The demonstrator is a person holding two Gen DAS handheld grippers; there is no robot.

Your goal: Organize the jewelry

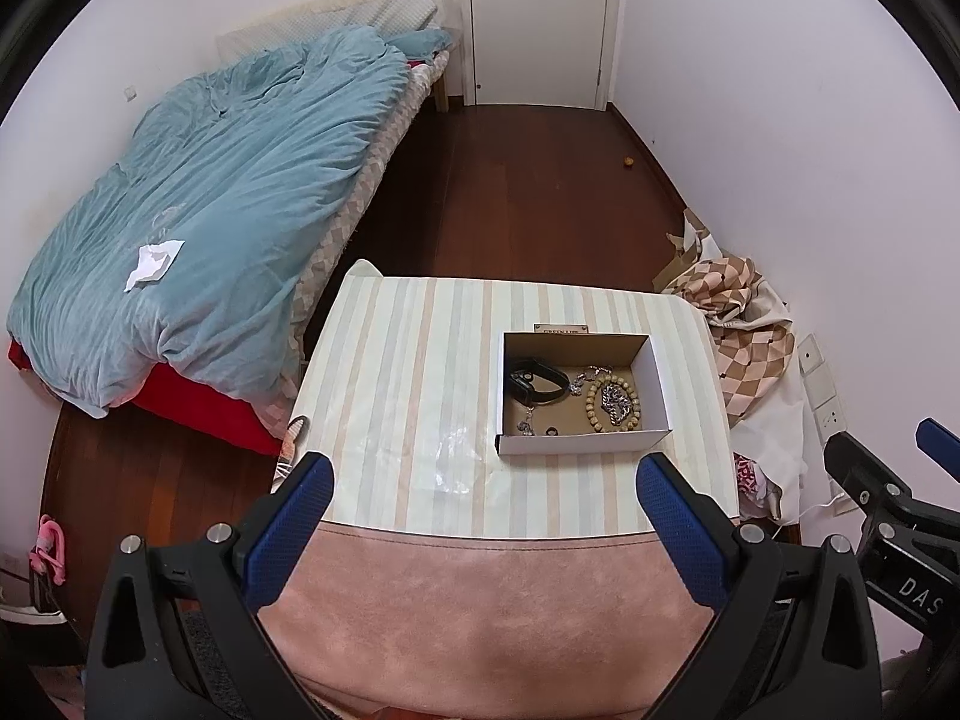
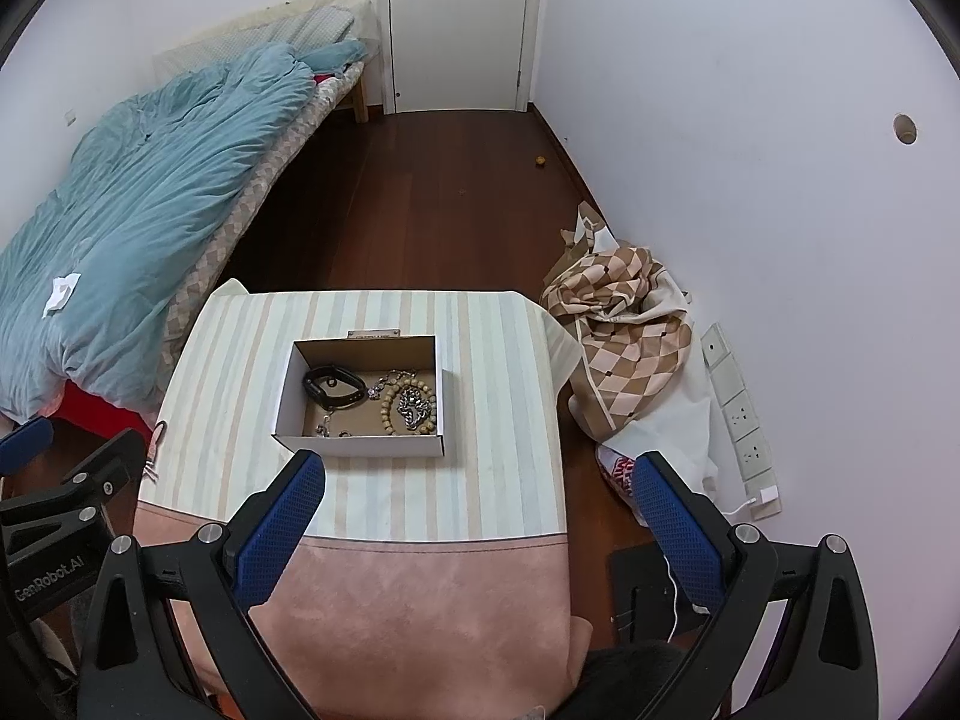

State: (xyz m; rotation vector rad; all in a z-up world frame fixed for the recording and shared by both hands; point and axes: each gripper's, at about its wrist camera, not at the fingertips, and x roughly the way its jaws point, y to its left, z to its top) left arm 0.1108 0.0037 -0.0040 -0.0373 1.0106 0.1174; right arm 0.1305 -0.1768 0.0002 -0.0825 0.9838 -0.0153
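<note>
two blue-padded fingers of the left tool (image 1: 483,483) stand wide apart, empty, above the striped table (image 1: 408,372); the white cardboard box (image 1: 579,444) holds a black band (image 1: 540,387) and a wooden bead bracelet (image 1: 612,405). right view: the right tool (image 2: 477,480) likewise gapes empty, near the box (image 2: 360,441).

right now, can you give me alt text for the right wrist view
An open white cardboard box on a striped tablecloth holds a black band, a wooden bead bracelet and a silver chain. The open right claw hovers empty before it, with a blue-quilted bed at left.
</note>
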